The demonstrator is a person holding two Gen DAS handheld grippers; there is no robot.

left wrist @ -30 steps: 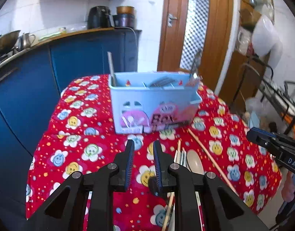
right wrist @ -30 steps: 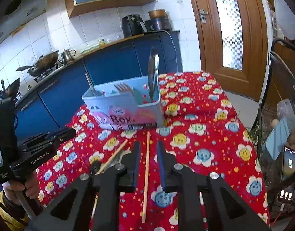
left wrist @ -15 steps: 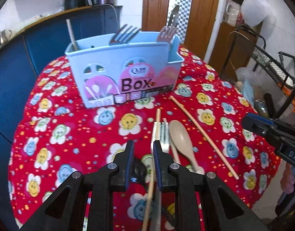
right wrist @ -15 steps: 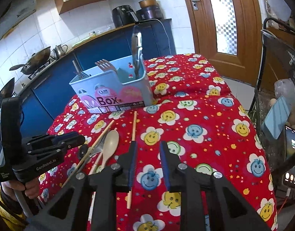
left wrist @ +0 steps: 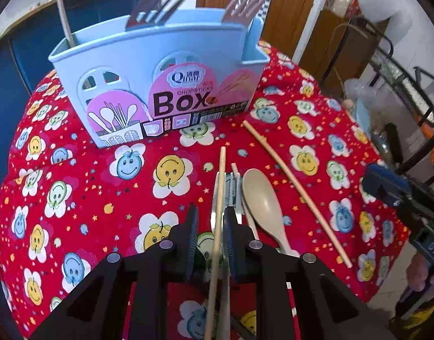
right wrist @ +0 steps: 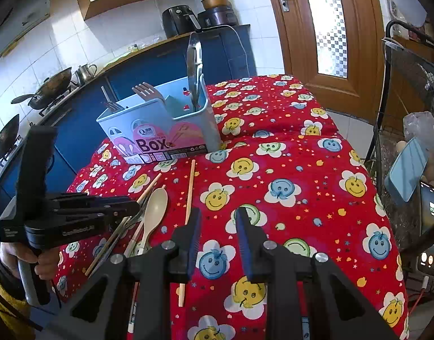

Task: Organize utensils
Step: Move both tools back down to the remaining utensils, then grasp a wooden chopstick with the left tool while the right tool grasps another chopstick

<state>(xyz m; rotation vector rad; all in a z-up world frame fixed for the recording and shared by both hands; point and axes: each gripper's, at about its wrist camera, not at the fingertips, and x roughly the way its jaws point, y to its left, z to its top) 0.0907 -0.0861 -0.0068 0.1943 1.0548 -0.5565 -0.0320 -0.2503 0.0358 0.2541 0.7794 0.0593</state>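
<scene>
Chopstick (left wrist: 219,212) between the slightly parted, ungripping jaws of the left gripper (left wrist: 209,238) (spoon (left wrist: 262,201) just beside).

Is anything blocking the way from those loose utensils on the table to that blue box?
Nothing visible does. Only bare red smiley-flower tablecloth lies between the beige plastic spoon, the wooden chopsticks and the light blue plastic utensil box. Its top is open, though forks already fill some compartments.

Right side of the table open — clutter on the left
Bare cloth (right wrist: 296,198) lies ahead of the right gripper (right wrist: 218,243); chopsticks (left wrist: 294,189), spoon (left wrist: 263,206) and the blue box (left wrist: 157,85) crowd the left gripper's (left wrist: 208,235) lane.
</scene>
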